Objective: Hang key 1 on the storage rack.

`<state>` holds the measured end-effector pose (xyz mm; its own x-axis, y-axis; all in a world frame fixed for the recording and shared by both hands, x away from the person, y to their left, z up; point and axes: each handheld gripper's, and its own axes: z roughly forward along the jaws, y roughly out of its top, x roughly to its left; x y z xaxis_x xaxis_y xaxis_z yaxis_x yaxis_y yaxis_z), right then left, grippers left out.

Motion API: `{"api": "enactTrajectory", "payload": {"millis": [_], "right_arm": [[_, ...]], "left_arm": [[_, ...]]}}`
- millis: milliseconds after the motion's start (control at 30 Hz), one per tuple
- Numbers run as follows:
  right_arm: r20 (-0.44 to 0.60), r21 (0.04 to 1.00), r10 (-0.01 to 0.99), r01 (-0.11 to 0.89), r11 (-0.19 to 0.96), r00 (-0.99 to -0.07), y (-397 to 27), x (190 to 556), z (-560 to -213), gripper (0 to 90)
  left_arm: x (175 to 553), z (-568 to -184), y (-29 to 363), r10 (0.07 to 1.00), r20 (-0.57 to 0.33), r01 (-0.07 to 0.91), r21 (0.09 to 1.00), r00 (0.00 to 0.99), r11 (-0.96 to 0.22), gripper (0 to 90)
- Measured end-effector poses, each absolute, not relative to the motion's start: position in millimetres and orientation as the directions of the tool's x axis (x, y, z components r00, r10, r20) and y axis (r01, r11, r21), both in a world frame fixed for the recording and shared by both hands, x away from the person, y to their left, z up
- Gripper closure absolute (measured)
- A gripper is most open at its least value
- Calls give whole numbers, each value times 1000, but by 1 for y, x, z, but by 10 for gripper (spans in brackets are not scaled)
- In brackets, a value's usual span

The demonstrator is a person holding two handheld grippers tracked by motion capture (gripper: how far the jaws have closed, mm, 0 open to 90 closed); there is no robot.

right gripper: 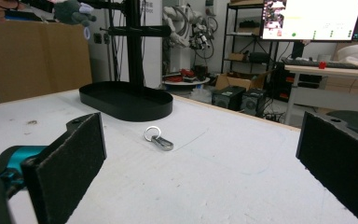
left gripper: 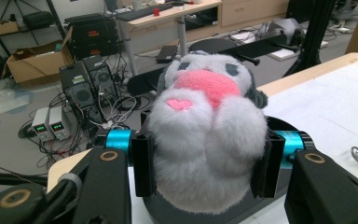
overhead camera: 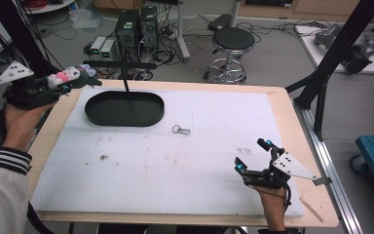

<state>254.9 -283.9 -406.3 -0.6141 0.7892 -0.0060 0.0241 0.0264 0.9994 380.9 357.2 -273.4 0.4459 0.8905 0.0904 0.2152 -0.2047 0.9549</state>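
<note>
A grey and white plush toy (left gripper: 207, 135) with a pink snout is squeezed between the pads of my left gripper (left gripper: 205, 161), which is shut on it. In the high view that gripper (overhead camera: 75, 77) holds the toy (overhead camera: 70, 74) in the air beyond the table's far left corner, beside the black oval stand base (overhead camera: 124, 108). A small metal key ring with a clip (overhead camera: 180, 129) lies on the white mat. My right gripper (overhead camera: 252, 155) hovers low near the front right, jaws wide open and empty, and its own view faces the key ring (right gripper: 158, 137).
The stand has an upright post and a crossbar (overhead camera: 119, 64) over its base (right gripper: 126, 100). The white mat (overhead camera: 175, 165) covers most of the wooden table. Behind the table are computer cases (overhead camera: 136, 27), cables and a stool (overhead camera: 231, 41).
</note>
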Motion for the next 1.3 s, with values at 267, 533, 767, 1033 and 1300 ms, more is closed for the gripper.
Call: {"api": "enactTrajectory", "payload": {"millis": [267,533,767,1033,1300], "right_arm": [[-4,999,785,28,27,-619,-283,254,-407,6],[-5,999,786,23,25,-618,-283,254,-406,7],[-1,1000,787,20,17,-617,-284,254,-406,6],[4,1000,787,18,9,-617,-285,252,-406,6],[7,1000,787,24,10,-617,-285,252,-406,6]], "left_arm": [[389,-272,367,915,91,228,954,393,-193,533],[400,-273,371,931,86,243,953,354,-180,533],[411,-269,365,932,112,246,947,346,-206,532],[421,-270,364,940,104,260,946,326,-195,532],[420,-269,361,936,98,245,951,338,-188,532]]}}
